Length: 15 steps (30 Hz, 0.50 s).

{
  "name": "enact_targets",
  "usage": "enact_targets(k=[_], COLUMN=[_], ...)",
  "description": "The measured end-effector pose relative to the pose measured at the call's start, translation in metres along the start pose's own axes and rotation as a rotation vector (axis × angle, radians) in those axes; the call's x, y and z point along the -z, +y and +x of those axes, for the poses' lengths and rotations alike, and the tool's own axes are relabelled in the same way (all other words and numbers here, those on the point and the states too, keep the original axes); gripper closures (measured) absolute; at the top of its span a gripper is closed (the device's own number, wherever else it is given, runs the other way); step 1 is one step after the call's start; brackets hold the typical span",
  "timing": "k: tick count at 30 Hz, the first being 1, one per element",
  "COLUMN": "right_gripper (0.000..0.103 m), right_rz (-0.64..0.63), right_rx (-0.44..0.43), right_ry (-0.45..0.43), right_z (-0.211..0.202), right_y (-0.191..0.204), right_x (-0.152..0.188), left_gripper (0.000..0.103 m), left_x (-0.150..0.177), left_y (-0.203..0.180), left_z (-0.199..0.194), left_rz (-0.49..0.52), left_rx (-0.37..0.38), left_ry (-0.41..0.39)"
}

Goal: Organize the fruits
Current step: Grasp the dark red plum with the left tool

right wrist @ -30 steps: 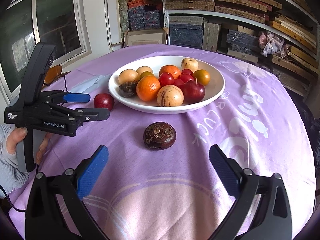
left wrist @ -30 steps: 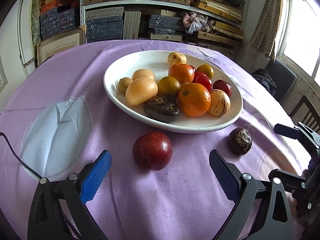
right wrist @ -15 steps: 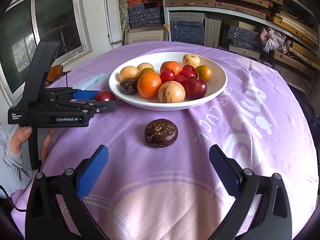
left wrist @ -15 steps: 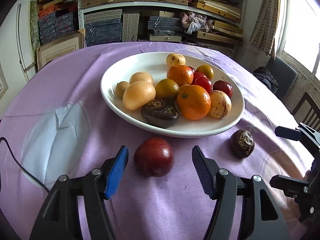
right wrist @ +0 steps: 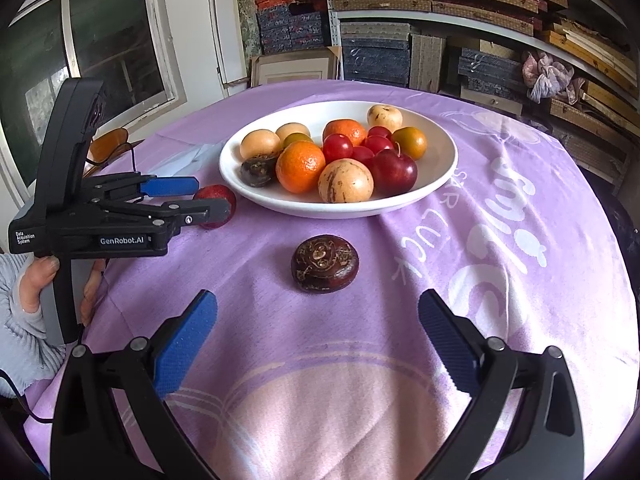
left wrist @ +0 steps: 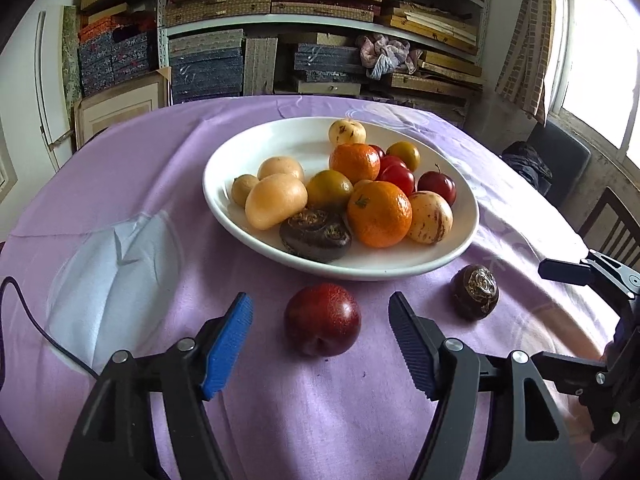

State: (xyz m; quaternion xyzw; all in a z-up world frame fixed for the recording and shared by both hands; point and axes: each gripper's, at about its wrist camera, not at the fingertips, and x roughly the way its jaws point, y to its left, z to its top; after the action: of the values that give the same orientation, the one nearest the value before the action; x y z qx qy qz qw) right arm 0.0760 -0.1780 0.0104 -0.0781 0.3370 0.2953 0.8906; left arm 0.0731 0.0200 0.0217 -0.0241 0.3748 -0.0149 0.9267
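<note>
A dark red plum [left wrist: 322,319] lies on the purple cloth just in front of the white bowl [left wrist: 360,274] of mixed fruit. My left gripper [left wrist: 318,298] straddles the plum. Its jaws are opening, and a gap shows between each blue pad and the fruit. The right wrist view shows the same gripper [right wrist: 208,199] from the side, level with the plum [right wrist: 219,195]. A dark brown water chestnut [right wrist: 324,264] sits on the cloth ahead of my right gripper [right wrist: 317,296], which stands wide open with nothing between its fingers.
The bowl [right wrist: 340,210] holds oranges, red plums, yellow fruit and another dark chestnut. A clear plastic sheet [left wrist: 108,264] lies on the cloth at the left. A person's hand [right wrist: 36,280] holds the left gripper's handle. Shelves of boxes stand behind the table.
The left gripper has moved forward so the plum now lies between its fingers. Its jaws narrowed from wide, then widened slightly. The right gripper and the chestnut have not moved.
</note>
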Motion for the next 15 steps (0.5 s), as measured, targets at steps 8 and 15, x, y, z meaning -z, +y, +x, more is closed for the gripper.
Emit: enact_targets(k=[8,15], right_gripper=[0.004,0.004], right_rz=[0.008,0.002], right_rx=[-0.009,-0.025], right_ry=[0.000,0.003], right_z=[0.000,0.000], right_y=[-0.003,-0.001], right_x=[0.000,0.001], left_gripper=[0.063,0.063], left_x=[0.007,0.043], left_y=[-0.001,0.010], left_z=[0.001,-0.033], left_rz=[0.007,0.020], left_rx=[0.058,0.038], left_ry=[0.043,0.058])
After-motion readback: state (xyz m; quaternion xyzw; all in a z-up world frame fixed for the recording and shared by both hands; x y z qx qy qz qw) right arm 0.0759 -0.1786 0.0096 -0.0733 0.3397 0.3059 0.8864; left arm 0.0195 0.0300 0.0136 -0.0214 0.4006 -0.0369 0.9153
